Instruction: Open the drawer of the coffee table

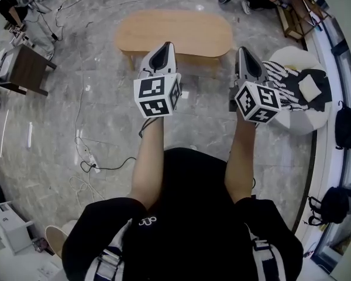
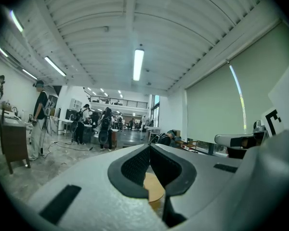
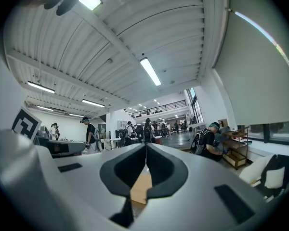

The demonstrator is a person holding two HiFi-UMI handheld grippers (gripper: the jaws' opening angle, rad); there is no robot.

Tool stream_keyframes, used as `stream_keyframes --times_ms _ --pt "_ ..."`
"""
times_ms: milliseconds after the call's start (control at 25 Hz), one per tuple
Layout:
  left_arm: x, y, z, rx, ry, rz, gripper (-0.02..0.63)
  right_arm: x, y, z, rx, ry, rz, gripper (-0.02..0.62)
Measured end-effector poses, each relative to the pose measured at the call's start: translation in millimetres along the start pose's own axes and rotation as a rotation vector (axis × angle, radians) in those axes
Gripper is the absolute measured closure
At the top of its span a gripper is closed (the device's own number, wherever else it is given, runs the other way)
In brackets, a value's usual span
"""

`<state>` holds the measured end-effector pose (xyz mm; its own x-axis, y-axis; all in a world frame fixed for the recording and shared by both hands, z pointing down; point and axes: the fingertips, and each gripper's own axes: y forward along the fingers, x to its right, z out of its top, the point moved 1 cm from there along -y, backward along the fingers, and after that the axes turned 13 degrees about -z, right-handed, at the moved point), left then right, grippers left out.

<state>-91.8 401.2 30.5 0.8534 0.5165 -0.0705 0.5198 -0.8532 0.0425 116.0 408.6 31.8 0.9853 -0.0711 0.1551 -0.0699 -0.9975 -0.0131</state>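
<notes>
A low oval wooden coffee table [image 1: 174,33] stands on the marble floor ahead of me; no drawer front shows from above. My left gripper [image 1: 164,47] is held level in the air before the table's near edge, jaws shut on nothing. My right gripper [image 1: 243,52] hovers level to the table's right, also shut and empty. In the left gripper view the pads [image 2: 149,148] meet at the tips, and a slice of the tabletop [image 2: 154,188] shows below them. In the right gripper view the pads [image 3: 145,147] also meet, with tabletop [image 3: 139,186] below.
A white round seat [image 1: 298,92] with a black-and-white patterned cloth sits at the right. A dark wooden side table [image 1: 24,69] stands at the left. Cables [image 1: 85,151] trail over the floor. Black bags [image 1: 346,127] lie along the right wall. People stand far off [image 2: 41,114].
</notes>
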Motion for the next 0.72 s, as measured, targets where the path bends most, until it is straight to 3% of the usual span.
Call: stream_keyframes --times_ms 720 --pt "-25.5 7.3 6.3 0.028 0.012 0.068 0.597 -5.9 28.5 3.6 0.03 0.003 0.063 0.583"
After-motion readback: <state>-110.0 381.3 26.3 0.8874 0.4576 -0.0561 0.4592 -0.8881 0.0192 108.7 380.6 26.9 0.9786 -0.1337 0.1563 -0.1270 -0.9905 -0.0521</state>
